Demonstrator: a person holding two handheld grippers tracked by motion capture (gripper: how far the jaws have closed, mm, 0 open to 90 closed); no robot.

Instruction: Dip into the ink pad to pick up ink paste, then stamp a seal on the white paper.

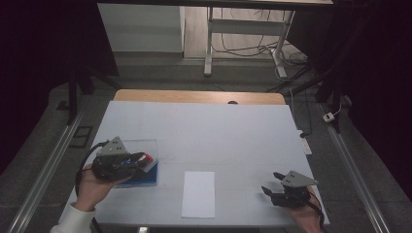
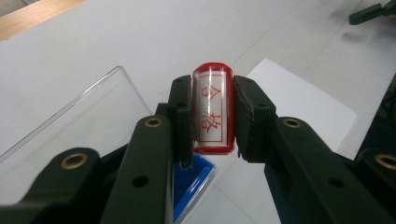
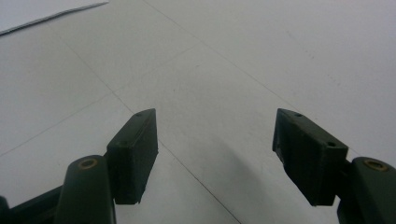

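My left gripper is at the table's left, shut on a red stamp with a clear body. The stamp's white face with red characters points toward the camera in the left gripper view. Just under it lies a blue ink pad in a clear case, with the case's open lid lying beside it. A white sheet of paper lies at the front middle of the table. My right gripper rests low at the front right, its jaws open with nothing between them.
The table has a white cover and a wooden edge at the back. A small white label sits at the right edge. Beyond the table stand a desk frame and floor cables.
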